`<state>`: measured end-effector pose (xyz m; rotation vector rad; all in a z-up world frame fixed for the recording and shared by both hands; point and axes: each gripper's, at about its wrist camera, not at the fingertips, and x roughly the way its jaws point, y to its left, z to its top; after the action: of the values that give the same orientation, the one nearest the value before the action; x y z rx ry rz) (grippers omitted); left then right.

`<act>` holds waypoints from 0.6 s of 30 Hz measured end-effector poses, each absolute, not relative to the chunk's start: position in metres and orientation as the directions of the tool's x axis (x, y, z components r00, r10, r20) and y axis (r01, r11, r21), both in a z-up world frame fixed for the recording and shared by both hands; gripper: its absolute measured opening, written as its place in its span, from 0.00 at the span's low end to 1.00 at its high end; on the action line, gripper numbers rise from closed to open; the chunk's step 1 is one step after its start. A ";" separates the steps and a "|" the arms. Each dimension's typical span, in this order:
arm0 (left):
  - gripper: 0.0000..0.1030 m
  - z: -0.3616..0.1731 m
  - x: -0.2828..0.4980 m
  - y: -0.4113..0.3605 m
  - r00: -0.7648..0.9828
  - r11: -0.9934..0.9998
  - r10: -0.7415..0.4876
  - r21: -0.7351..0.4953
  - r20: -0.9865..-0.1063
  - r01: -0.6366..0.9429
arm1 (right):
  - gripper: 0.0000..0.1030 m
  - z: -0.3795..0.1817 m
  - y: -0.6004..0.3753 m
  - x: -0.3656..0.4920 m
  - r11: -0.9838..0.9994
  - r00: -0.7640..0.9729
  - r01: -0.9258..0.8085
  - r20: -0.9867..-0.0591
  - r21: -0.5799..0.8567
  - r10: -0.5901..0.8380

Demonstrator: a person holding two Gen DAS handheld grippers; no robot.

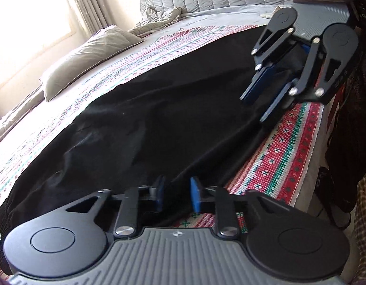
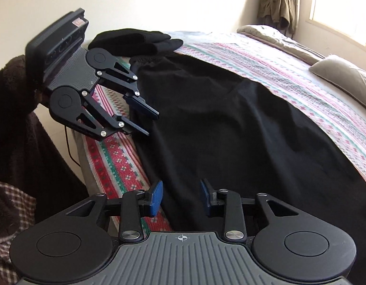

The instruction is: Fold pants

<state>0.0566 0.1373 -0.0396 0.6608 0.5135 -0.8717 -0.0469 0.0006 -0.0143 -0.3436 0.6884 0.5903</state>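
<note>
Two claws over one pair of black pants [image 1: 159, 118], spread out long and flat on a bed. Under the pants, a woven blanket [image 1: 277, 156] in red, green and white stripes, covering most of the mattress.

Left claw [image 1: 177, 193] low over the near edge of the pants, close to the side of the bed. Blue pads [image 1: 196, 196] apart, with a narrow gap between them and dark cloth lying beneath, not pinched. From the right wrist view, the same fingertips parted, right at the border where black cloth meets blanket.

Right claw [image 2: 181, 198] further along the same near edge, also tilted down toward the pants. Pads set wider apart, gripping nothing, black fabric below and between them. Cannot tell whether the fingertips touch the cloth.

Near the left claw, a gathered, elastic-looking end of the pants. Just beyond it, a separate dark garment [image 2: 135, 40], folded, at the end of the bed.

On the far side of the bed, a grey pillow [image 1: 88, 54] beside a bright window with pale curtains. Behind the left claw, a brown fleecy sleeve [image 2: 12, 118].
</note>
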 end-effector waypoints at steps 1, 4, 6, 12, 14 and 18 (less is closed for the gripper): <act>0.20 -0.042 0.056 0.136 0.550 0.469 -0.521 0.319 -0.653 0.824 | 0.29 -0.017 0.005 -0.044 0.783 0.620 -0.613 -0.679 -0.105 0.394; 0.14 -0.043 0.052 0.134 0.560 0.464 -0.516 0.338 -0.649 0.819 | 0.13 -0.022 0.012 -0.040 0.779 0.621 -0.615 -0.681 -0.117 0.388; 0.12 -0.040 0.049 0.136 0.557 0.459 -0.519 0.338 -0.648 0.821 | 0.03 -0.022 0.012 -0.041 0.770 0.615 -0.627 -0.684 -0.120 0.393; 0.14 -0.034 0.049 0.147 0.491 0.452 -0.536 0.257 -0.687 0.854 | 0.01 -0.019 0.008 -0.046 0.750 0.578 -0.657 -0.691 -0.077 0.435; 0.14 -0.035 0.053 0.147 0.477 0.451 -0.539 0.241 -0.695 0.860 | 0.03 -0.022 0.010 -0.045 0.745 0.565 -0.662 -0.706 -0.080 0.427; 0.51 -0.014 0.062 0.160 0.425 0.471 -0.622 0.119 -0.657 0.874 | 0.16 -0.009 0.000 -0.041 0.764 0.558 -0.645 -0.694 -0.018 0.455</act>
<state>0.0621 0.1603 -0.0145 0.4895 0.5865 -0.9832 -0.0413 0.0004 -0.0090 -0.2843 0.7281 0.6592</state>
